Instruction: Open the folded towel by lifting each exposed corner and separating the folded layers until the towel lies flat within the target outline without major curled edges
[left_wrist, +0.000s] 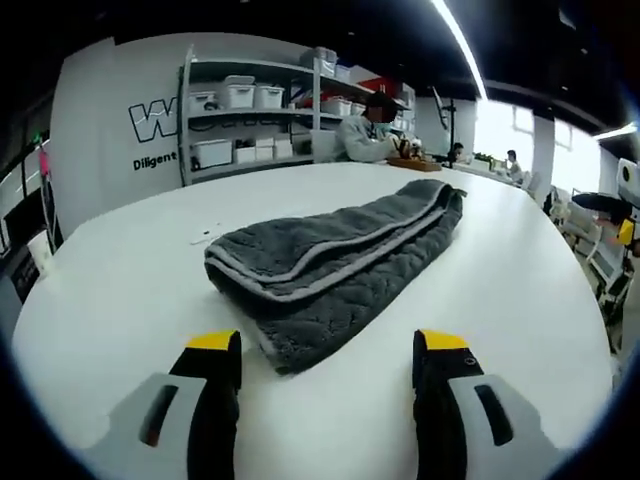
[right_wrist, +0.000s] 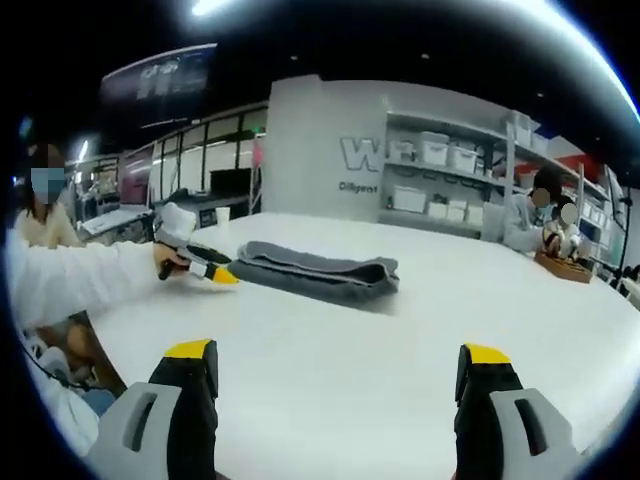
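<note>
A folded dark grey towel (left_wrist: 335, 265) with a lighter trim lies on the white table (left_wrist: 130, 290), its near folded corner just ahead of my left gripper (left_wrist: 328, 345). That gripper is open, its yellow-tipped jaws apart with nothing between them. In the right gripper view the same towel (right_wrist: 318, 272) lies further off near the table's middle. My right gripper (right_wrist: 340, 355) is open over bare table, well short of the towel. The left gripper (right_wrist: 205, 265) comes in from the left, held by a hand in a white sleeve (right_wrist: 75, 275), its yellow tip next to the towel's end.
A small white scrap (left_wrist: 205, 237) lies left of the towel. Shelves with white bins (left_wrist: 250, 110) stand against the far wall. People sit at the table's far side by a wooden tray (left_wrist: 415, 163). Another person (right_wrist: 40, 215) sits at the left in the right gripper view.
</note>
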